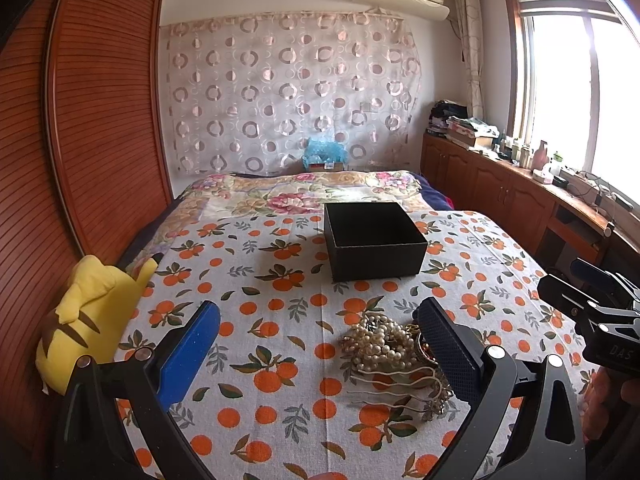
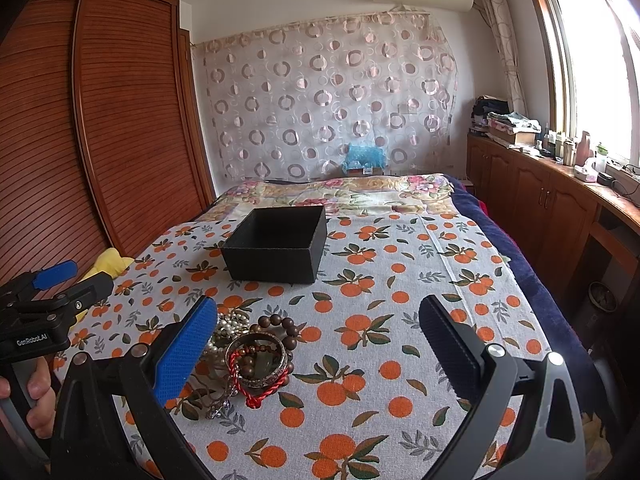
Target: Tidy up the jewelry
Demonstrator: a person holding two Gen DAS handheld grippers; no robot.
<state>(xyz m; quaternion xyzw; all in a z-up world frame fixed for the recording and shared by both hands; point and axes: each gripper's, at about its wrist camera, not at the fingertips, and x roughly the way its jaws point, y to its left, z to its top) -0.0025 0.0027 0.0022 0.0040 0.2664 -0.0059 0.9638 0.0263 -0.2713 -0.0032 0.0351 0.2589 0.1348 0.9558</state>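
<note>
Scene: a tangled jewelry pile [image 2: 248,356] is seen on the orange-print bedspread [image 2: 400,280], near the front, with an open black box [image 2: 276,250] set farther back on the bed.
Left gripper [image 1: 316,344]: held wide open above the spread, nothing grasped; the pile lies just inside its right finger.
Right gripper [image 2: 320,340]: also spread wide and empty, the pile sitting by its blue left finger.
Risk: several pieces could be lifted at once if one strand is pinched, since everything is knotted together (a judgement from the heap's look).
Risk, second: thin pieces could be missed or pressed into the soft bedspread by broad pads.
Jewelry: a pearl strand [image 1: 380,340], a dark wooden bead bracelet [image 2: 280,324], a patterned metal bangle [image 2: 256,358], a red braided cord [image 2: 262,394] and wavy hairpins [image 1: 400,380] are seen overlapping.
Box: no contents are visible, though its floor is hidden in both views.
</note>
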